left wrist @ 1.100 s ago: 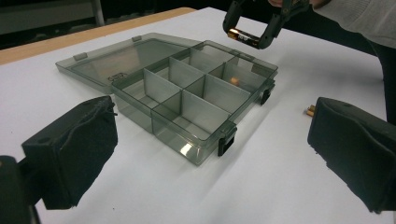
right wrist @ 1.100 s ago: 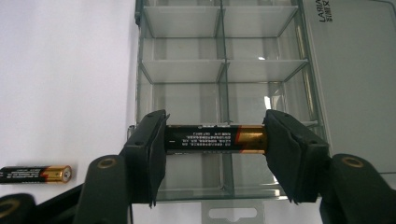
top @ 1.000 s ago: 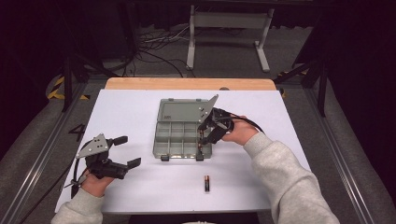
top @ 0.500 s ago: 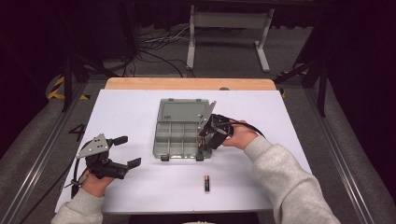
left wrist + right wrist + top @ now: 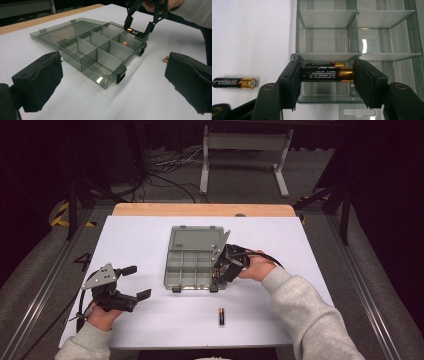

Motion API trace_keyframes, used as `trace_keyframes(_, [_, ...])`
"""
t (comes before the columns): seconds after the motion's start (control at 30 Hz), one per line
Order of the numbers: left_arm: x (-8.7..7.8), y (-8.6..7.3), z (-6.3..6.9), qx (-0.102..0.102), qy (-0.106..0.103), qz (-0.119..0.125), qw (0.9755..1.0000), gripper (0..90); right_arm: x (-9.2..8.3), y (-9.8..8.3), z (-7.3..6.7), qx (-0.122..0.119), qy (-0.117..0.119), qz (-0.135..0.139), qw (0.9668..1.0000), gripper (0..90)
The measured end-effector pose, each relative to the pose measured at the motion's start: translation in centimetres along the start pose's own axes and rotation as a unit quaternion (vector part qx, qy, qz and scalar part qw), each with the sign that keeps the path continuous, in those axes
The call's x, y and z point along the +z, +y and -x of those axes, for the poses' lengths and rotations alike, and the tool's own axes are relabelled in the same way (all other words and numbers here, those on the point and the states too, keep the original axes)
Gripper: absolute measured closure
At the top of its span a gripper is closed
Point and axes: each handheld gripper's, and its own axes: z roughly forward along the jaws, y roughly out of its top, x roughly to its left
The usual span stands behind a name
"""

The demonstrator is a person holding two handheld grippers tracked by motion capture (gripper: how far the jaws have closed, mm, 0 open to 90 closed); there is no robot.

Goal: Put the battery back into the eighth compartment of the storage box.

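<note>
Right tongs grip a battery end to end, low over the organiser box's near-right compartment. One battery already inside; spare battery waits on bench. Left tongs wide, idle.

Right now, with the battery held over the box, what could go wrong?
1. The right tongs pinch the battery only at its two ends, so it may slip or pop out.
2. It hangs near the front wall of the organizer box, so on release it could land on the wall, or roll out toward the spare battery.
</note>
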Motion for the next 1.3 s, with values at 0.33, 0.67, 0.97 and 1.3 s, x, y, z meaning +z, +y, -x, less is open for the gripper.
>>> trace_keyframes(0.33, [0.0, 0.0, 0.0, 0.000, -0.001, 0.000, 1.0000, 2.2, 0.2, 0.0, 0.0, 0.002, 0.004, -0.006, 1.0000, 41.5])
trace_keyframes(0.67, [0.0, 0.0, 0.0, 0.000, -0.001, 0.001, 1.0000, 2.2, 0.3, 0.1, 0.0, -0.001, 0.000, -0.006, 1.0000, 41.2])
trace_keyframes(0.97, [0.0, 0.0, 0.0, 0.000, -0.003, -0.001, 1.0000, 2.2, 0.2, 0.0, -0.1, -0.003, -0.005, 0.002, 1.0000, 33.5])
trace_keyframes(1.3, [0.0, 0.0, 0.0, -0.001, -0.003, 0.001, 1.0000, 2.2, -0.7, 0.1, -0.4, 0.007, -0.024, 0.018, 0.9995, 17.4])
